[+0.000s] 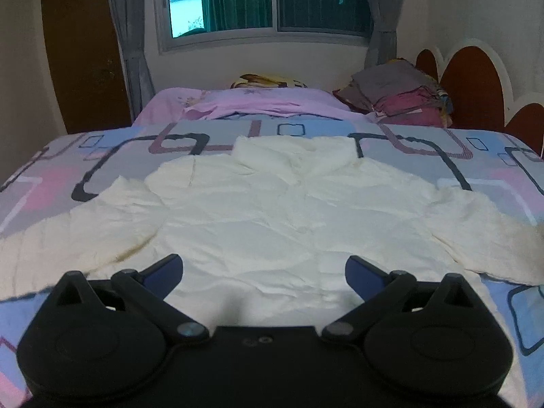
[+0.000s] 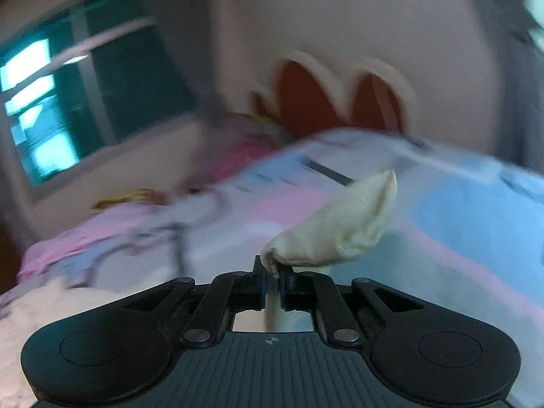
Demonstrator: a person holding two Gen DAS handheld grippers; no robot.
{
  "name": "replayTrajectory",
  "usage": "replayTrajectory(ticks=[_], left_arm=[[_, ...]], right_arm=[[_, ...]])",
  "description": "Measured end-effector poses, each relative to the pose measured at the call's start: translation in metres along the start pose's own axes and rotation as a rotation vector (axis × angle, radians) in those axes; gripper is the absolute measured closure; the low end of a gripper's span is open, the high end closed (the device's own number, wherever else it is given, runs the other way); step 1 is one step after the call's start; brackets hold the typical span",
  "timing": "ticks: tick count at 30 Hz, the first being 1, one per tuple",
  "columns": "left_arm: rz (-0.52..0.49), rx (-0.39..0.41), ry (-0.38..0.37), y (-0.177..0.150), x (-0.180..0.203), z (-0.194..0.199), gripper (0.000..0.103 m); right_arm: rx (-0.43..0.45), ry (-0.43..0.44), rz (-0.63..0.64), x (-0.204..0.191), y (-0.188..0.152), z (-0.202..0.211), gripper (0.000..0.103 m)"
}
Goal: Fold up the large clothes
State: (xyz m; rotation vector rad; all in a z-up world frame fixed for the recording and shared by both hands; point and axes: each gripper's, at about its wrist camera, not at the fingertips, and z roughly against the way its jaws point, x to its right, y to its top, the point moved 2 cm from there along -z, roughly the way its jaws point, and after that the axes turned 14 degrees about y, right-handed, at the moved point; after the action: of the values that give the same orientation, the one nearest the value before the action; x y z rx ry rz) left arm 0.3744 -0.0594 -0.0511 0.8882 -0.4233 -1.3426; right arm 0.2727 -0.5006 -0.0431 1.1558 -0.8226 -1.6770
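Note:
A large cream-white jacket (image 1: 265,210) lies spread flat on the bed, collar toward the far side, both sleeves out to the sides. My left gripper (image 1: 263,273) is open and empty, hovering over the jacket's near hem, its blue-padded fingers wide apart. My right gripper (image 2: 272,272) is shut on a piece of the cream jacket (image 2: 340,227), which sticks up from between the closed fingers, lifted above the bed. The right wrist view is blurred by motion.
The bed has a patterned blue, pink and grey cover (image 1: 85,170). A pile of folded clothes (image 1: 397,95) sits at the far right by the red-and-white headboard (image 1: 476,85). A pink blanket (image 1: 258,102) lies behind. A window (image 1: 265,0) and curtains are at the back.

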Motion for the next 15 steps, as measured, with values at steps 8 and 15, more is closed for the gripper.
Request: replayTrajectory(ticks=[8, 15], left_arm=[[0.028, 0.026, -0.063, 0.012, -0.052, -0.028, 0.002], [0.106, -0.009, -0.136, 0.004, -0.105, -0.058, 0.003]], right_arm=[[-0.111, 0.263, 0.168, -0.171, -0.032, -0.04, 0.096], [-0.302, 0.419, 0.283, -0.284, -0.106, -0.084, 0.096]])
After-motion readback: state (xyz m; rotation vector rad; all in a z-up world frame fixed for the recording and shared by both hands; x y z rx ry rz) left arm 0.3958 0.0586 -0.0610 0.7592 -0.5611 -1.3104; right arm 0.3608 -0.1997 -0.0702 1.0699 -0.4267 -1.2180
